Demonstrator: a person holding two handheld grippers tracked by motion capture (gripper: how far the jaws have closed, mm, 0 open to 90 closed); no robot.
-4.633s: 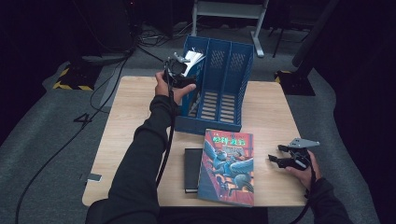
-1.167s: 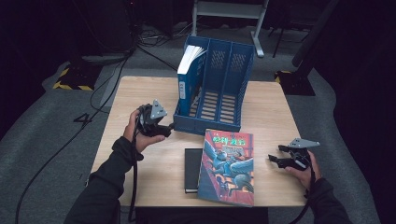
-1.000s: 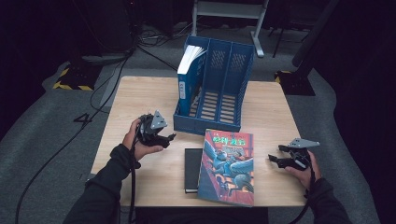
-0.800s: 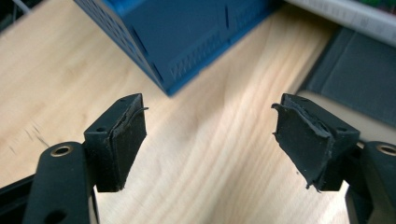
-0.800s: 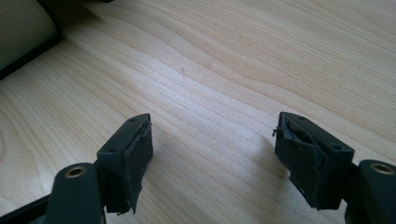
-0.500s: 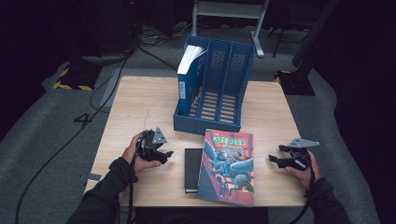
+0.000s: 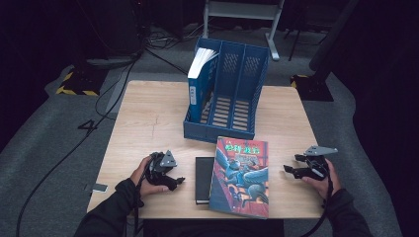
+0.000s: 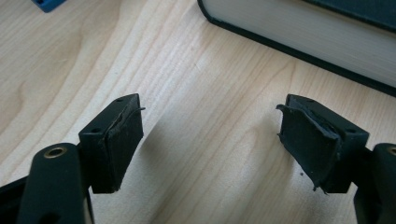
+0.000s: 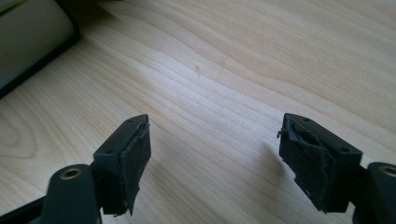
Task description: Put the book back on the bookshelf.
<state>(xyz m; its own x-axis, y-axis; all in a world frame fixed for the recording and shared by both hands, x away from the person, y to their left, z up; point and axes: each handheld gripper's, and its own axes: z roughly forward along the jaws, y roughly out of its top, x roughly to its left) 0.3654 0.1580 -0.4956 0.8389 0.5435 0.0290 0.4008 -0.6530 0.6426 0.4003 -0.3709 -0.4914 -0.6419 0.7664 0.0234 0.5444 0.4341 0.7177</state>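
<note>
I see pale wood worktop (image 7: 148,113), grey carpet around, room beyond dark. Left tongs (image 7: 179,180) low near front edge, jaws spread, just opened further, nothing between. Right tongs (image 7: 289,169) likewise, at right edge. Black book (image 7: 202,173) between them, largely hidden under illustrated book (image 7: 241,175), just beside left tongs, apart. Farther: blue file rack (image 7: 232,94), blue-spined book (image 7: 197,89) upright in left slot.

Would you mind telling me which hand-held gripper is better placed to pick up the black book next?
Probably the left hand-held gripper: its open jaws face the black book close by, while the right hand-held gripper sits beyond the illustrated book.
</note>
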